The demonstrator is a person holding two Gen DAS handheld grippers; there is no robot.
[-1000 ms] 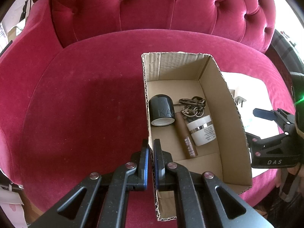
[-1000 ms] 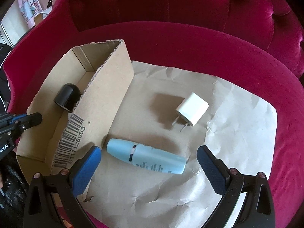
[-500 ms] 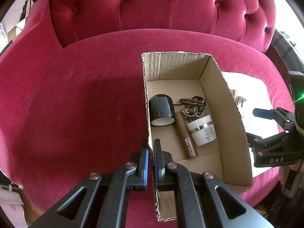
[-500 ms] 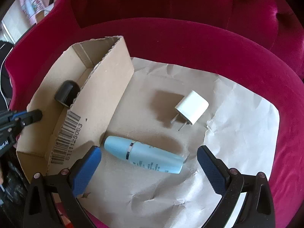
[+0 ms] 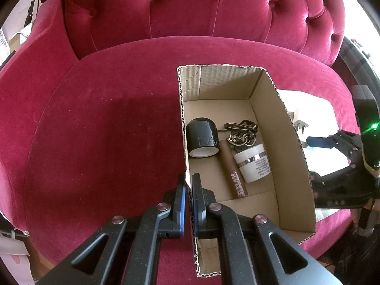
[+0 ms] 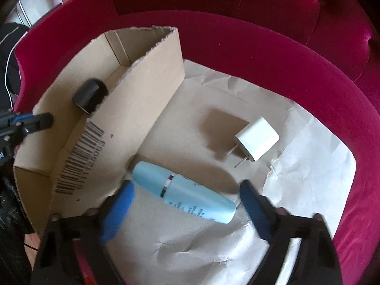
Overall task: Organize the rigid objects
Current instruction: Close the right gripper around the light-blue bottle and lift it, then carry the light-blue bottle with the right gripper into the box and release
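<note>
The left gripper [image 5: 188,190] pinches the cardboard box [image 5: 294,166] wall at lower centre, apparently steadying it, while the right gripper [image 6: 187,196], low in its frame, closes around the blue tube [image 6: 182,191], pads not yet touching.

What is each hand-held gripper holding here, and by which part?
Left hand-held gripper: clamped on the cardboard box by its left wall's top edge. Right hand-held gripper: holds nothing; its jaws are closing around the light blue tube, pads not yet pressing.

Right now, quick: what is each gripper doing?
Left gripper: shut on the cardboard box wall.
Right gripper: closing around the blue tube, pads not yet touching it.
</note>
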